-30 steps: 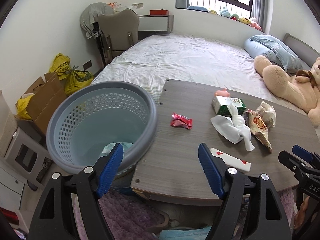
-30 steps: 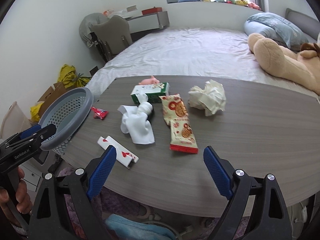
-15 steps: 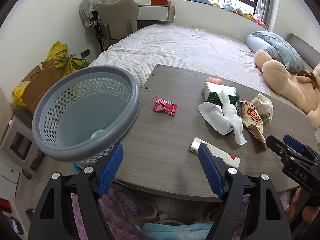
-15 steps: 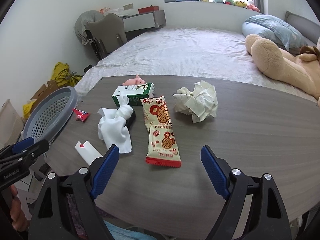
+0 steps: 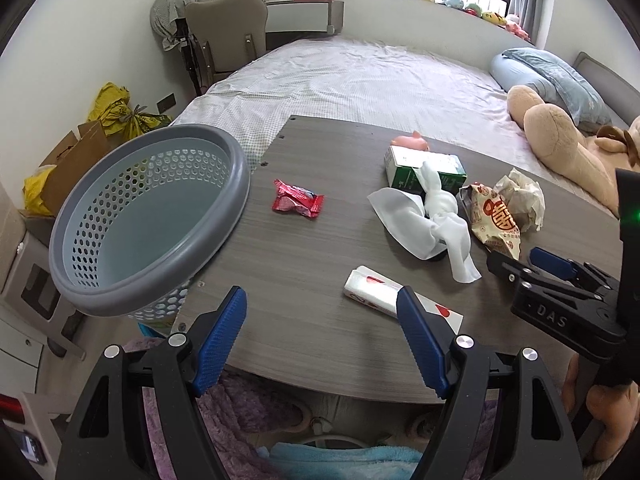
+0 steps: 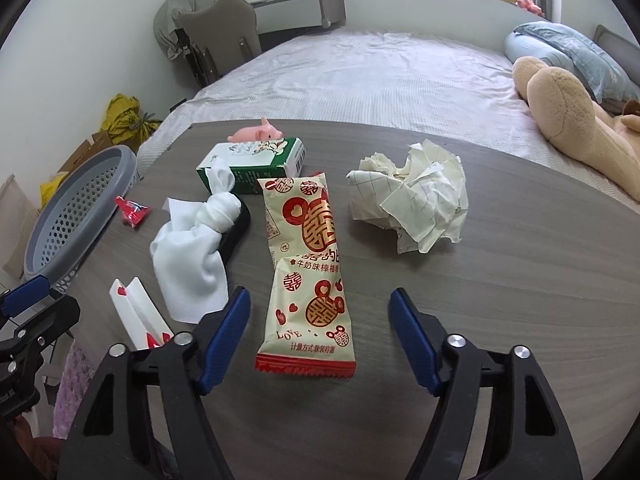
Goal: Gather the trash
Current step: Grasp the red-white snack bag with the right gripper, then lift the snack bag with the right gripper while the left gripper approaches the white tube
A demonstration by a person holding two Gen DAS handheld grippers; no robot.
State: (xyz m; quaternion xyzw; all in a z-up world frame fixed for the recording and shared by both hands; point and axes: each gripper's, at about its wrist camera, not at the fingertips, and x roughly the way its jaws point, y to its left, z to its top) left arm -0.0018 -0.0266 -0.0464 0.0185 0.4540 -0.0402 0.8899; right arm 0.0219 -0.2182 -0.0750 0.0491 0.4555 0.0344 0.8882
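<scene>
A grey perforated basket [image 5: 148, 216] stands at the table's left edge; it also shows in the right wrist view [image 6: 68, 216]. On the table lie a red candy wrapper [image 5: 297, 201], a white knotted cloth [image 6: 200, 248], a white packet with red hearts [image 5: 400, 297], a cream and red snack wrapper [image 6: 310, 268], a crumpled paper [image 6: 412, 196] and a green and white carton [image 6: 252, 164]. My left gripper [image 5: 322, 340] is open and empty above the near table edge, by the hearts packet. My right gripper [image 6: 320, 340] is open and empty, its jaws either side of the snack wrapper's near end.
A pink toy pig [image 6: 256, 134] sits behind the carton. A bed [image 5: 360, 76] with a teddy bear [image 5: 568, 148] lies beyond the table. A chair [image 5: 226, 36], cardboard box [image 5: 76, 160] and yellow bags [image 5: 120, 114] stand at the left wall.
My left gripper has moved from over the basket to the right, over the table. My right gripper has moved forward and down toward the snack wrapper.
</scene>
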